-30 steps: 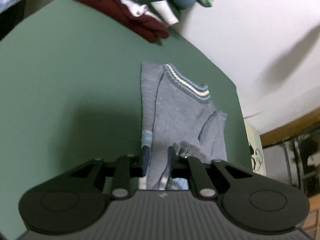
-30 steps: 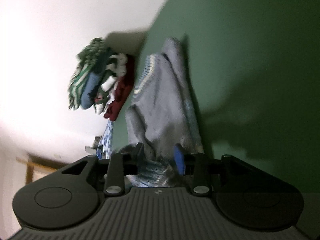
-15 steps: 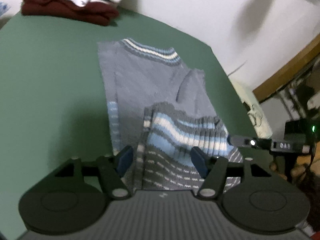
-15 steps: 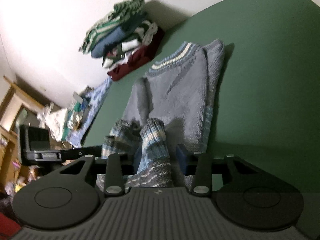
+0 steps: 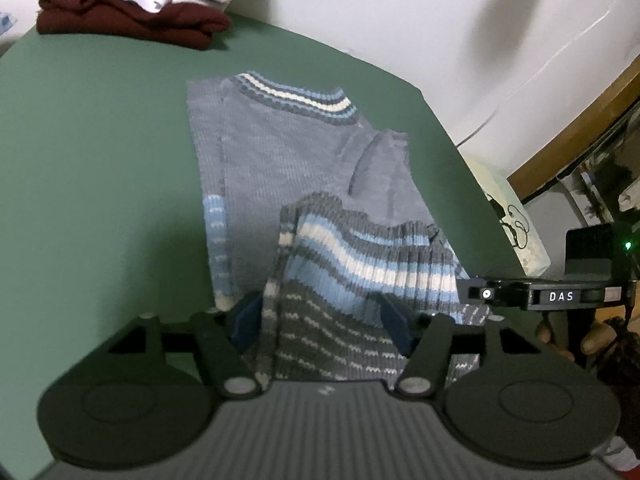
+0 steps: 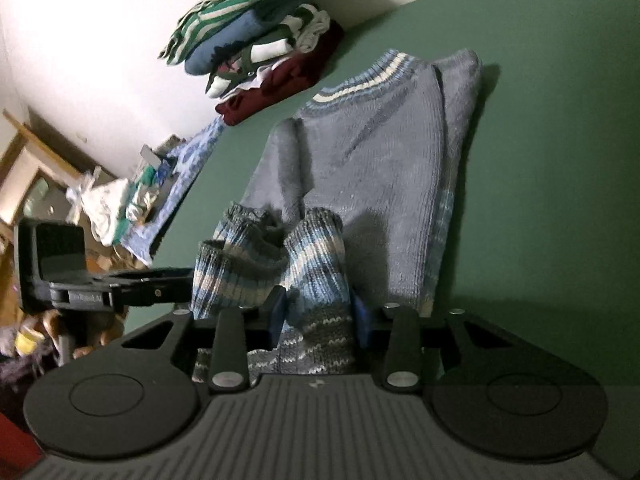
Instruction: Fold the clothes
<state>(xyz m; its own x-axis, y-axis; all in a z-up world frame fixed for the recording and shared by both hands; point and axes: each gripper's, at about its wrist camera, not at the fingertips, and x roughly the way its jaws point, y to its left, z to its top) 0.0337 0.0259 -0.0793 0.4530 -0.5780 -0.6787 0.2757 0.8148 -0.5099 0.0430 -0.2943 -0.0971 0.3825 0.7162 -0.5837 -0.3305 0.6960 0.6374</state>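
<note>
A grey-blue knit sweater point(image 5: 288, 152) lies flat on the green table point(image 5: 100, 160), its striped collar at the far end. Its striped hem point(image 5: 360, 264) is folded up and back over the body. My left gripper point(image 5: 320, 320) stands open, with the hem lying loosely between its wide-set fingers. In the right wrist view, my right gripper point(image 6: 318, 318) is closing on a raised fold of the same hem point(image 6: 316, 248), and the pads press its sides. The sweater body point(image 6: 380, 152) stretches away beyond it. The other gripper's finger point(image 6: 160, 280) reaches the hem from the left.
A stack of folded clothes point(image 5: 132, 20) sits at the table's far corner by the white wall, also seen as a tall pile point(image 6: 264, 52). A blue-white cloth point(image 6: 188, 184) and clutter lie past the table's edge. Bare green surface point(image 6: 560, 160) flanks the sweater.
The left jaws, shut on the fabric a second ago, have opened wide. Both grippers rolled level and carried the hem up over the sweater's body. The right jaws have narrowed on the fold.
</note>
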